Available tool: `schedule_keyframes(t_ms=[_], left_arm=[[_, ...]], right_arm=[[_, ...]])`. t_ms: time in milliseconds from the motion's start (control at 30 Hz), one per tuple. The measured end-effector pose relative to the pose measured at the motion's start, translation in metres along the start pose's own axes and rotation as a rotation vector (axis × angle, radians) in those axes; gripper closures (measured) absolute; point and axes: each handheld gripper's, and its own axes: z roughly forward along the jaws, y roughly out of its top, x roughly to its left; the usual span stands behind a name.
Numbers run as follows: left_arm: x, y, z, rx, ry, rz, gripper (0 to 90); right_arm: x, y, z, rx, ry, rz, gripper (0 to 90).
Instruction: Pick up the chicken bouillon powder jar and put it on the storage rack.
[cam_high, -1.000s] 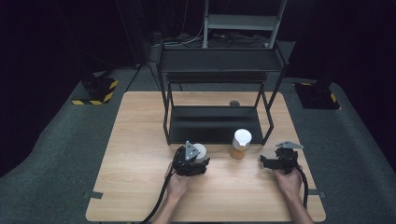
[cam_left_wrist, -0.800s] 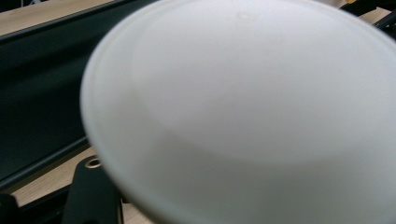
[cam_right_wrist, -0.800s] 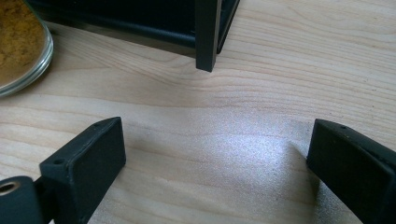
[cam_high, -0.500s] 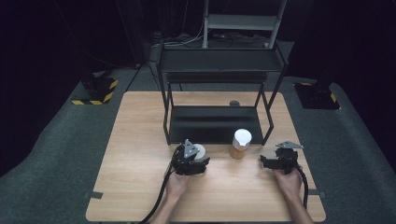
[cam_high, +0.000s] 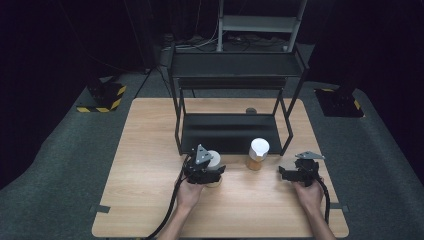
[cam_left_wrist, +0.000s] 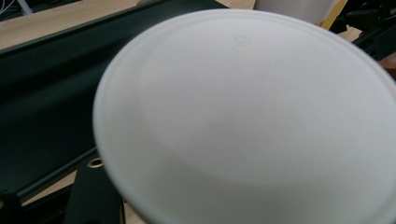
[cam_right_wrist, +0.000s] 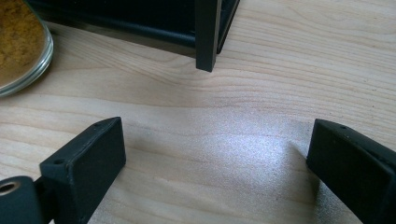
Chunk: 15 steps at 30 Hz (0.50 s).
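High view: my left fingers (cam_high: 214, 173) clamp the white-lidded jar (cam_high: 214, 159), right fingers (cam_high: 283, 172) gape empty; I risk clipping the rack (cam_high: 230, 132).

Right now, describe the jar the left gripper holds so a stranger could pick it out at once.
Start at the black metal rack at the back of the wooden table. Before its front left leg, the left gripper is shut on a jar with a round white lid. The other white-lidded jar, with brownish contents, stands free to its right.
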Motion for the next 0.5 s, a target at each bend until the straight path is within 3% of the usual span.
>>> schedule_keyframes(t_ms=[300, 500], left_arm=[[0.01, 0.029, -0.014, 0.015, -0.021, 0.01, 35.8], [0.019, 0.061, -0.029, 0.018, -0.041, 0.025, 35.8]], right_arm=[[0.0, 0.0, 0.0, 0.0, 0.0, -0.001, 4.0], [0.0, 0.0, 0.0, 0.0, 0.0, -0.001, 4.0]])
